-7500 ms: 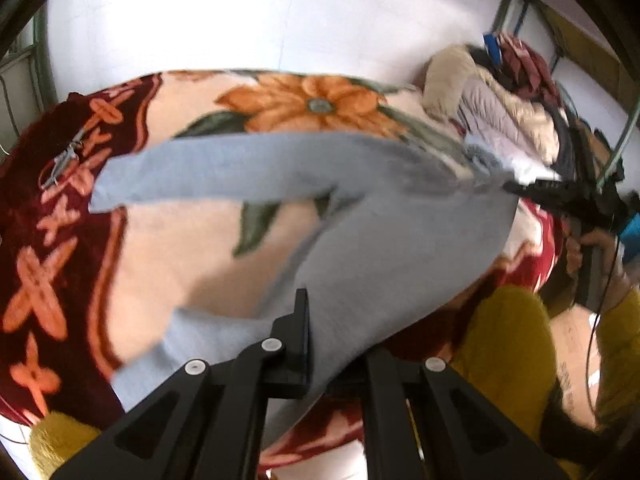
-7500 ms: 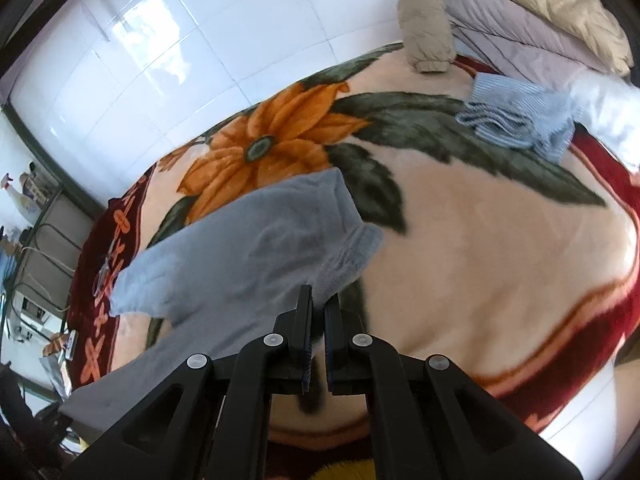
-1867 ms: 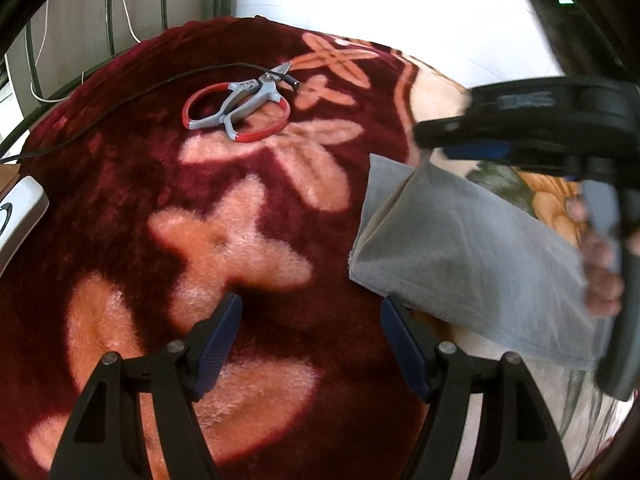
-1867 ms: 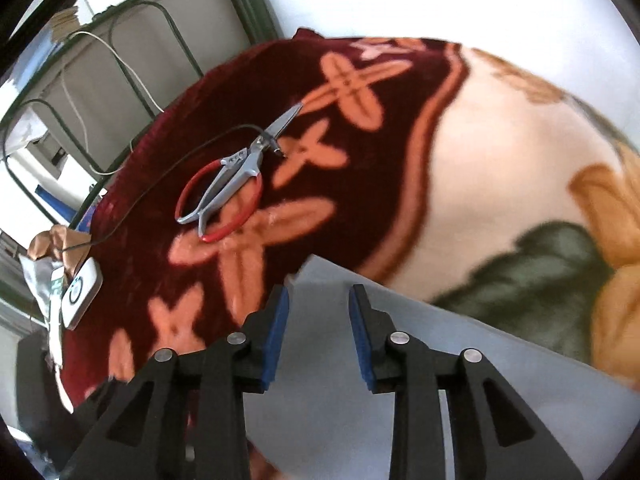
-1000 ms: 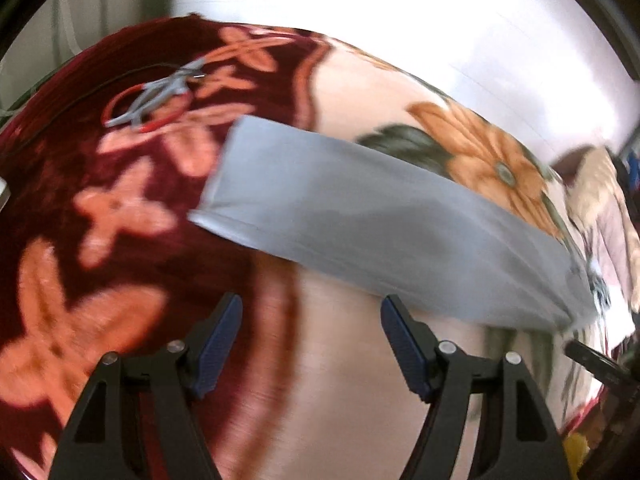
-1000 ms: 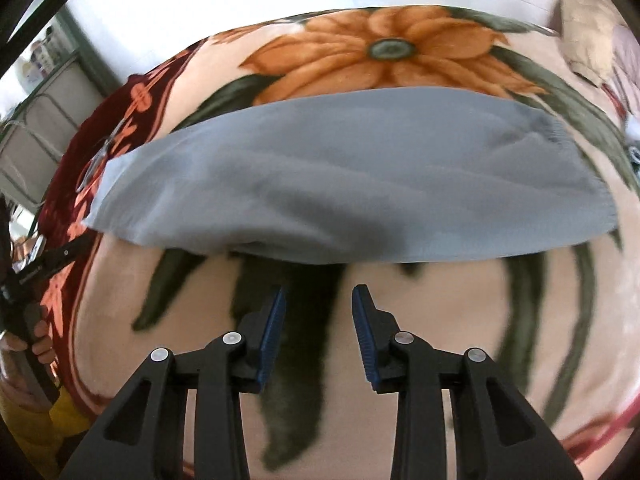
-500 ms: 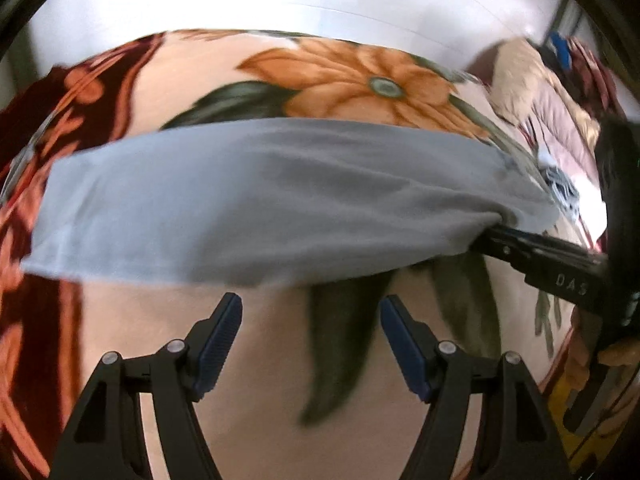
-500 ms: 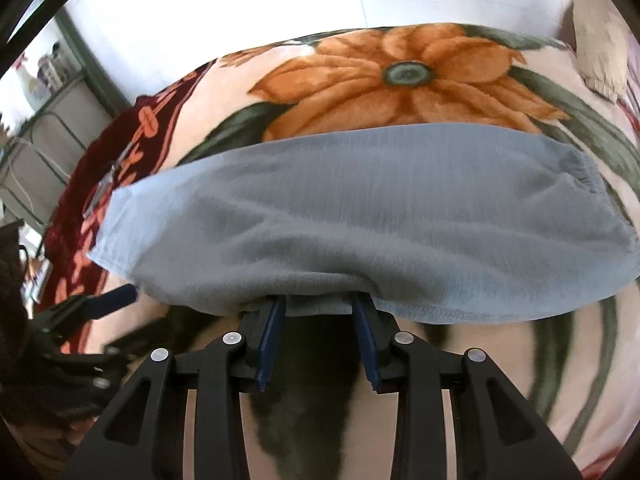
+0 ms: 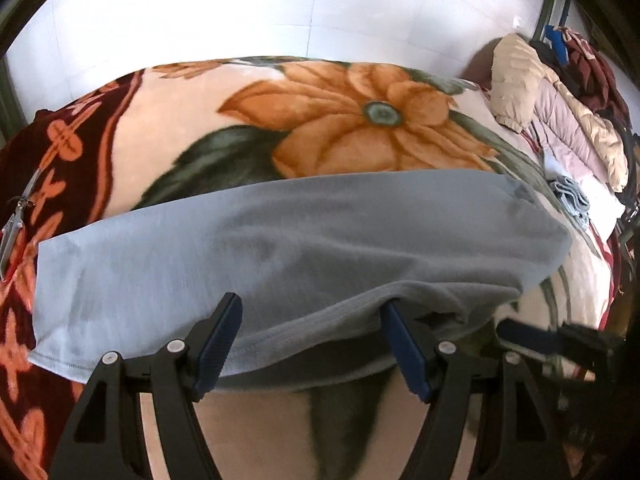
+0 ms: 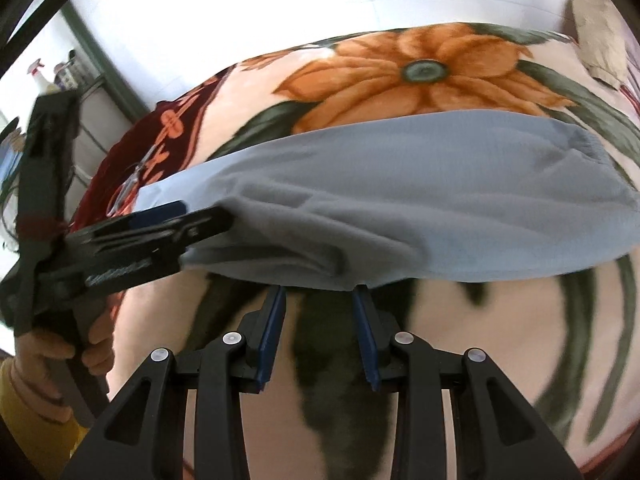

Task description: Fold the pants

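Grey-blue pants [image 9: 304, 236], folded lengthwise, lie across a floral blanket [image 9: 352, 112], hems at the left and waistband at the right. My left gripper [image 9: 312, 302] stands wide open at their near edge; a loose fold of cloth lies between the blue pads, unpinched. From the right wrist view the left gripper [image 10: 200, 220] pokes at the pants [image 10: 440, 192] from the left, with a hand [image 10: 92, 352] on its handle. My right gripper [image 10: 318, 290] is open, its tips just reaching the near edge. The right gripper [image 9: 520, 328] shows blurred at lower right.
Pruning shears [image 9: 12, 228] lie on the dark red border at the left. A pile of padded jackets [image 9: 560, 120] and a small folded blue cloth [image 9: 572, 200] sit at the bed's right end. A white tiled wall [image 9: 280, 8] runs behind the bed.
My left gripper has swept right from the hem end to the pants' middle and come in over the near edge. The right gripper has closed in on that edge. Both jaw gaps are unchanged.
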The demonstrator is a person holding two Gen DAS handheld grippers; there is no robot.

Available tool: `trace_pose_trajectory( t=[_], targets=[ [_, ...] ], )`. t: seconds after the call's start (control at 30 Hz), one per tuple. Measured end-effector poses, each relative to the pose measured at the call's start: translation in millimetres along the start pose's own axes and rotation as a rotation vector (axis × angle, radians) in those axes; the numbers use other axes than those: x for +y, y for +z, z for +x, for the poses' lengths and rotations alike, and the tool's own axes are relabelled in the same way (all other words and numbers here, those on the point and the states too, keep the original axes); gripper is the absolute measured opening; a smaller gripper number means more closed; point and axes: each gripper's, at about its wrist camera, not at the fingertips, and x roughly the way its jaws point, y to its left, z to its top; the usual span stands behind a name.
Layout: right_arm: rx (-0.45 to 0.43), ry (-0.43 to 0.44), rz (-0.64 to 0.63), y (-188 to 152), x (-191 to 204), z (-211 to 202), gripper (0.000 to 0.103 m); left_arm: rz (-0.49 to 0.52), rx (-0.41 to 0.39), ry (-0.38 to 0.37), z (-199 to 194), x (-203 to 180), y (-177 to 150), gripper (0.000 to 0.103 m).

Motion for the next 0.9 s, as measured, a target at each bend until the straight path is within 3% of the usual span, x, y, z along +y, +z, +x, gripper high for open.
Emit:
trace_pose_trajectory(
  t=[0.33, 0.4, 0.57, 0.9],
  targets=[
    [-0.043, -0.216, -0.064, 13, 24, 43, 0.035, -0.042, 0.005, -0.019, 4, 8, -3, 0.075],
    [-0.048, -0.219, -0.023, 14, 22, 43, 0.035, -0.04, 0.003, -0.015, 4, 9, -4, 0.075],
    [-0.104, -0.106, 0.159, 11, 10, 17, 0.035, -0.051, -0.015, -0.019, -1, 15, -6, 0.075],
    [-0.093, -0.253, 0.075, 14, 24, 41, 0.035, -0.079, -0.023, -0.02, -4, 26, -6, 0.075]
  ],
)
